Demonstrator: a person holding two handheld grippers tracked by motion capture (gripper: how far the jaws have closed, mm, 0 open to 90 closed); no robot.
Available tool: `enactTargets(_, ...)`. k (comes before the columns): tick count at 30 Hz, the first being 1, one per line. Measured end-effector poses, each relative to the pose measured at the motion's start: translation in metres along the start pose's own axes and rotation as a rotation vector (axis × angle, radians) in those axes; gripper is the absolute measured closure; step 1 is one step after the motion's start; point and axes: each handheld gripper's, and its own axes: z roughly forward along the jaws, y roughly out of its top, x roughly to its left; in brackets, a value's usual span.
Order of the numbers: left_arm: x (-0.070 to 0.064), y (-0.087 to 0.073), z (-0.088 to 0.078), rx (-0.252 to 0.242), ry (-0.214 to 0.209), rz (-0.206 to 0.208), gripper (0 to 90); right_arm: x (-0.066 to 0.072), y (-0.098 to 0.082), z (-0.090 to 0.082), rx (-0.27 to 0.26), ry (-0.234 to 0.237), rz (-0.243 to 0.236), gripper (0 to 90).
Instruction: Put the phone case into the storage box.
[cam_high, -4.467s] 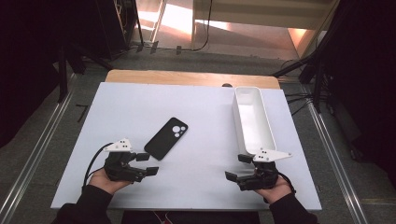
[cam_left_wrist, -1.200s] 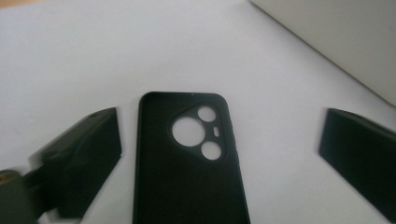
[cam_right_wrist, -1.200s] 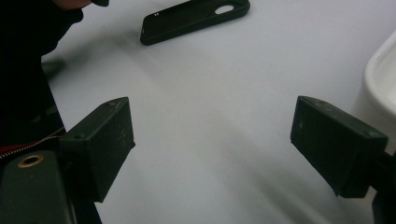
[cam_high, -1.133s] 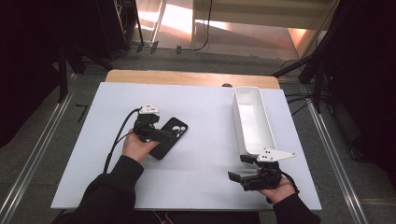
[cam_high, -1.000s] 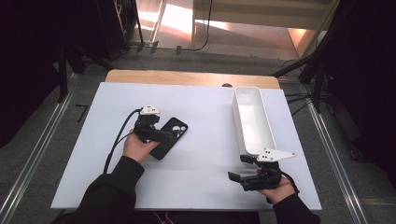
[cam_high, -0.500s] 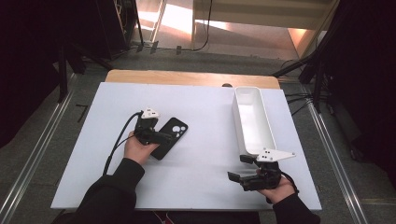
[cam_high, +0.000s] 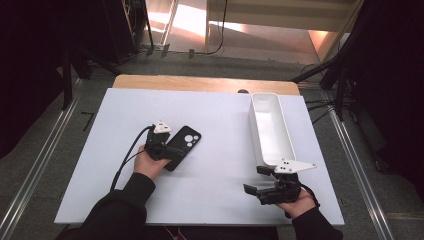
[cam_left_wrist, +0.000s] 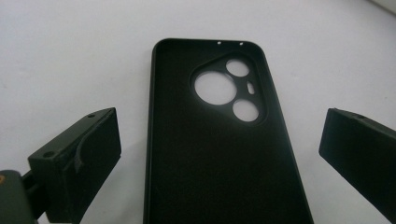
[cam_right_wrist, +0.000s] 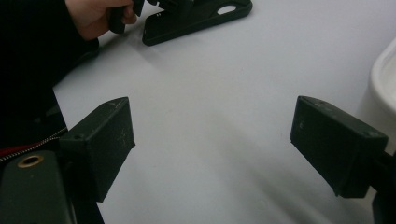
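A black phone case (cam_high: 186, 142) lies inside-up on the white table, left of the middle; its camera cut-outs face the far side. My left gripper (cam_high: 169, 150) hangs low over its near end. In the left gripper view the case (cam_left_wrist: 219, 116) lies between the two jaws, which stand wide apart with a gap on each side of it, so the left gripper (cam_left_wrist: 219, 161) is open. My right gripper (cam_high: 255, 180) rests near the table's front right, open and holding nothing. In the right gripper view the right gripper (cam_right_wrist: 217, 137) has bare table between its jaws.
A long white tray (cam_high: 260, 125) stands at the right, running from the far edge toward my right hand; its rim (cam_right_wrist: 385, 70) is beside the right jaw. A brown board (cam_high: 200, 83) borders the table's far edge. The left hand (cam_right_wrist: 93, 14) and the case (cam_right_wrist: 196, 21) appear far off.
My left hand came from the table's front left to the phone case and over the last second sank a little closer to it. The right hand has kept still.
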Motion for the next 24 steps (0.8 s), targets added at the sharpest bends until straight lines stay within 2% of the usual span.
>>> enactTargets(4, 0.000, -0.002, 0.003, -0.005, 0.005, -0.001, 0.0, 0.000, 0.000, 0.000, 0.002, 0.001, 0.003, 11.9)
enactTargets(10, -0.001, -0.005, 0.006, 0.016, 0.009, 0.005, 0.0, 0.000, 0.000, 0.000, 0.003, 0.001, 0.003, 11.9)
enactTargets(13, -0.004, -0.005, 0.007, 0.027, 0.028, 0.017, 0.0, 0.001, 0.000, 0.000, 0.004, 0.000, 0.006, 11.9)
enactTargets(18, -0.004, -0.005, 0.009, 0.050, 0.044, 0.014, 0.0, 0.001, 0.000, -0.001, 0.004, -0.002, 0.005, 11.9)
enactTargets(20, -0.006, -0.005, 0.010, 0.060, 0.058, 0.030, 0.0, 0.001, 0.000, -0.001, 0.006, -0.001, 0.008, 11.9)
enactTargets(21, -0.008, -0.005, 0.010, 0.071, 0.063, 0.052, 0.0, 0.001, 0.000, -0.001, 0.006, -0.001, 0.008, 11.9)
enactTargets(24, -0.011, -0.005, 0.012, 0.081, 0.087, 0.069, 0.0, 0.000, 0.000, 0.000, 0.003, -0.002, -0.001, 11.9)
